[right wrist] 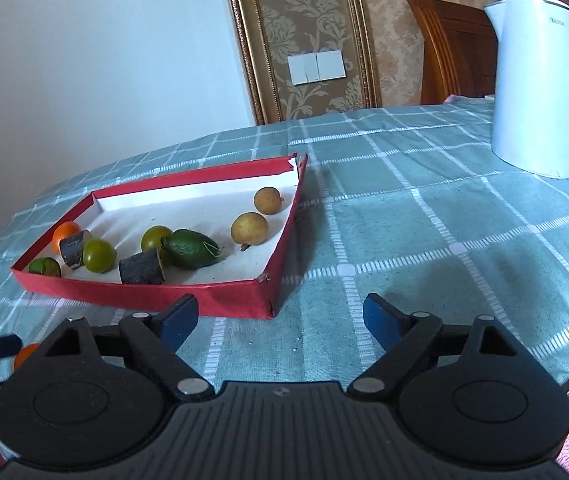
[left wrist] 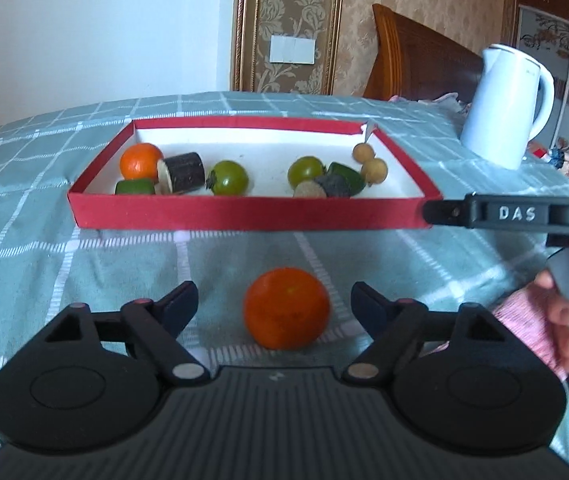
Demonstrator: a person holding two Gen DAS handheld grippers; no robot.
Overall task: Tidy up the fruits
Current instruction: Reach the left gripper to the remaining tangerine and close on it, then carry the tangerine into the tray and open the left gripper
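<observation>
A loose orange [left wrist: 286,308] lies on the checked cloth just in front of the red tray [left wrist: 244,212]. My left gripper [left wrist: 274,292] is open around it, one finger on each side, with gaps to both pads. In the tray lie another orange [left wrist: 140,160], two green tomatoes [left wrist: 228,178], two dark cut pieces [left wrist: 182,172], a green avocado-like fruit [right wrist: 192,248] and two tan round fruits [right wrist: 249,229]. My right gripper [right wrist: 280,306] stands open over bare cloth by the tray's [right wrist: 224,300] near right corner, holding nothing. The loose orange [right wrist: 26,354] peeks in at its left.
A white kettle [right wrist: 544,80] stands on the cloth at the back right, with a wooden chair back [left wrist: 416,56] behind it. A hand in a pink sleeve [left wrist: 544,320] holds the right tool at the right edge. Bare cloth spreads right of the tray.
</observation>
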